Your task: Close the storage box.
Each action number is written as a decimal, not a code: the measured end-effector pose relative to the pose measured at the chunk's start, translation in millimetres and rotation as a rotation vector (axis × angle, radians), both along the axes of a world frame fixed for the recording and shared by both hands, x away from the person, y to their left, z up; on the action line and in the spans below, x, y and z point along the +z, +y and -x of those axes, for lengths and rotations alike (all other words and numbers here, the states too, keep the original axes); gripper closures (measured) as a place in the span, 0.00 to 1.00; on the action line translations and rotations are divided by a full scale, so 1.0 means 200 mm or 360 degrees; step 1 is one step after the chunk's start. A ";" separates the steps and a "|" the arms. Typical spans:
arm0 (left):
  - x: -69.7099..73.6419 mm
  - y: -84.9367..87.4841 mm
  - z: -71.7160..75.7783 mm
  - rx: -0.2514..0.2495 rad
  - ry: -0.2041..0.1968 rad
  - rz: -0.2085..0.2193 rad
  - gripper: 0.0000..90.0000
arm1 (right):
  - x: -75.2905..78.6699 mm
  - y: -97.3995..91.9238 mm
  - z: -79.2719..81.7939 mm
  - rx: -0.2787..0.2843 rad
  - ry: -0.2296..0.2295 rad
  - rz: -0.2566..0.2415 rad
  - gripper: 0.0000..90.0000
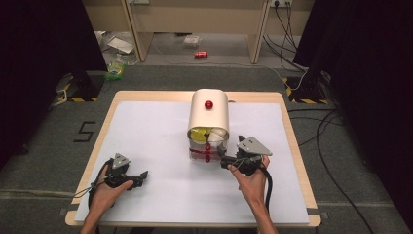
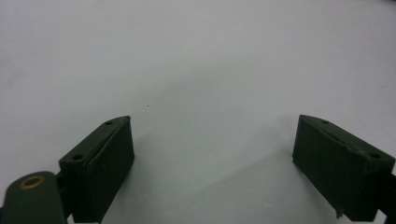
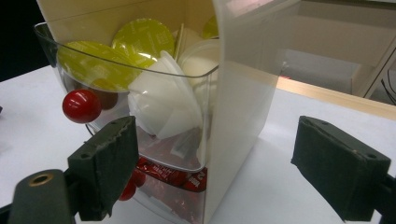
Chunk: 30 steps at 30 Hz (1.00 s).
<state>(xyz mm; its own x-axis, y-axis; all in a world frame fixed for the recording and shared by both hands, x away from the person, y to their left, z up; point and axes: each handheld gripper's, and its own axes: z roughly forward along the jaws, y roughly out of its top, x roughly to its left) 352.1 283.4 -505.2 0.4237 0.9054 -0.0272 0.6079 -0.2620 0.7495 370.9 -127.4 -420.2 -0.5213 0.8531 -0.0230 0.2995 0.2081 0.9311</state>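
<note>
My right gripper [image 3: 210, 163] stands wide open just in front of the dispenser box [image 1: 209, 113], near its clear upper drawer [image 3: 116, 93] of green and white capsules; that drawer looks light, thin and slippery, so I judge the red knob [image 3: 81, 106] the safest hold; my left gripper [image 1: 138, 176] rests wide open on the table [image 1: 146, 131], well left of the box.

Grey carpet floor [image 1: 44, 161], black curtains [image 1: 39, 39], a wooden desk [image 1: 195, 19] behind.
</note>
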 end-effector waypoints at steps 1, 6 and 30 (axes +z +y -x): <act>0.00 0.00 0.00 0.0000 0.0000 0.0001 0.13 | 0.00 0.00 0.00 -0.0005 -0.0002 -0.0005 0.17; 0.00 0.00 0.00 -0.0001 0.0000 0.0000 0.13 | 0.00 0.00 -0.02 -0.0008 -0.0003 -0.0004 0.16; 0.00 0.00 0.00 0.0000 0.0000 0.0002 0.13 | 0.00 -0.07 0.02 -0.0029 0.0012 0.0017 0.19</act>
